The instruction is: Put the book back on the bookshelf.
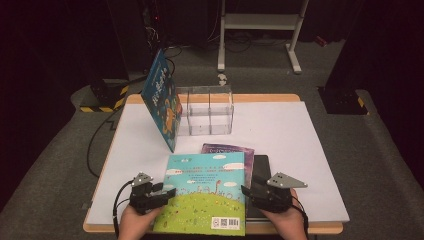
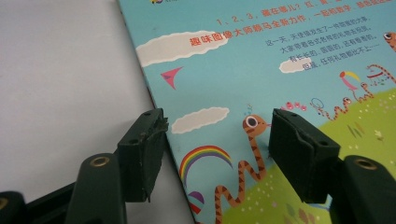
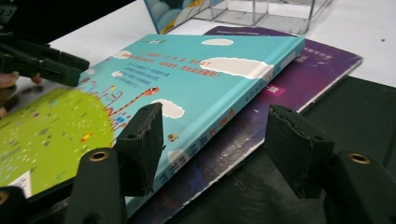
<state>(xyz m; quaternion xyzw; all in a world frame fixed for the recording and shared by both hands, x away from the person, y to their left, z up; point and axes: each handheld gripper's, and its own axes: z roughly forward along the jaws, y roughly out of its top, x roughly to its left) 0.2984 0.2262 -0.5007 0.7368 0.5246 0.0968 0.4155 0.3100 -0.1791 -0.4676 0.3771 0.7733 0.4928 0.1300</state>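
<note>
A picture book (image 1: 207,190) with a sky-blue and green cover lies flat at the table's near edge, on top of a purple book (image 1: 227,149) and a black book (image 1: 262,167). My left gripper (image 1: 167,192) is at its left edge. In the left gripper view the open jaws (image 2: 217,135) straddle that edge, one over the white table, one over the cover (image 2: 261,65). My right gripper (image 1: 245,192) is at the spine side. In the right gripper view its jaws (image 3: 215,135) stand open across the spine (image 3: 187,74), the purple book (image 3: 308,70) and the black book (image 3: 364,116).
A blue book (image 1: 162,100) leans upright against a clear acrylic divider rack (image 1: 207,110) at the back of the white table (image 1: 290,135). A white metal stand (image 1: 260,22) is on the floor beyond. Bare tabletop lies to the right of the stack.
</note>
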